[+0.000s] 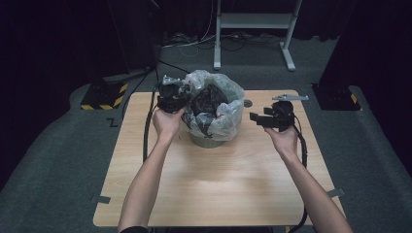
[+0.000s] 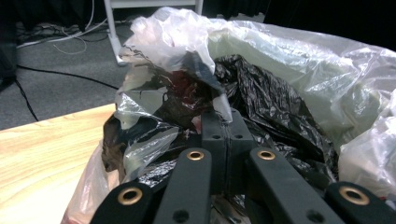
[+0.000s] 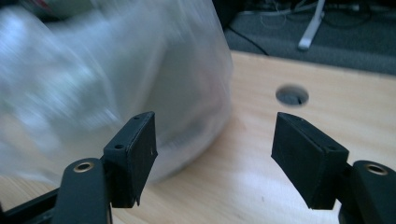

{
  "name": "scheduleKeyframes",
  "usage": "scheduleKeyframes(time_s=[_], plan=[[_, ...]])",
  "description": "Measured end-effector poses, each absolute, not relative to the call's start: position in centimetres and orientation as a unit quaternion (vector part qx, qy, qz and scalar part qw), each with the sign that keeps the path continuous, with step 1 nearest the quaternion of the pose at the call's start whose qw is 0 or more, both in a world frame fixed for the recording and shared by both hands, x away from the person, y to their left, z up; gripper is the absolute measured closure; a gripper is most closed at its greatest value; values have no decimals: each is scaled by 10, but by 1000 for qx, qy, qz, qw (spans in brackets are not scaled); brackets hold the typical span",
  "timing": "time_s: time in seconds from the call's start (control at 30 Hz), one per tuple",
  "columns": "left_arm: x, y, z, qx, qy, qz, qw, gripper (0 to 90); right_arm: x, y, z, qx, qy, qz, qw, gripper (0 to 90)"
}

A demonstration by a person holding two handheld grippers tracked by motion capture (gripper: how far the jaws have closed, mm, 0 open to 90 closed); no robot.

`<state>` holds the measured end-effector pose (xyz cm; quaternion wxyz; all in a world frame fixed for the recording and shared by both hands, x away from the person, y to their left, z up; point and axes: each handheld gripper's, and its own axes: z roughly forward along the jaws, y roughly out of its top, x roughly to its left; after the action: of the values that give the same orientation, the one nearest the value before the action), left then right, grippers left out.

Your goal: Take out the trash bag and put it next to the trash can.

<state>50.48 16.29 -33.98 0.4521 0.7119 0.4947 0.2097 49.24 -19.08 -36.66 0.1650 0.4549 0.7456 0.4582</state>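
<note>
A small grey bin point(image 1: 206, 141) stands at the back middle of the wooden table point(image 1: 218, 189). A clear plastic bag point(image 1: 231, 109) lines it, and its film bulges over the rim. Crumpled black plastic point(image 1: 206, 99) sits inside. My left gripper point(image 1: 179, 92) is at the bag's left rim. In the left gripper view its jaws point(image 2: 226, 123) meet, with the clear bag point(image 2: 187, 42) pinched at their tips in front of the black plastic point(image 2: 266, 102). My right gripper point(image 1: 257, 118) hovers to the right of the bin, open and holding nothing. Its jaws point(image 3: 215, 149) frame the blurred bag point(image 3: 116, 79).
A round cable hole point(image 1: 248, 103) is in the table just right of the bin, also visible as the hole point(image 3: 292, 94) beyond my right jaw. Behind the table are a white stand point(image 1: 252, 22) and striped yellow-black bases point(image 1: 104, 97). Cables trail off both table sides.
</note>
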Motion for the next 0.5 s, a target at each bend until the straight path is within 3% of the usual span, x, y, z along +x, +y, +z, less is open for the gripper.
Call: scheduleKeyframes(time_s=[0.23,0.5], plan=[[503,163,-342,709,494,203,462,892,506,-163,-329,435,755,459,174,301],[501,162,-342,706,494,199,467,892,538,-132,-323,455,763,426,172,301]])
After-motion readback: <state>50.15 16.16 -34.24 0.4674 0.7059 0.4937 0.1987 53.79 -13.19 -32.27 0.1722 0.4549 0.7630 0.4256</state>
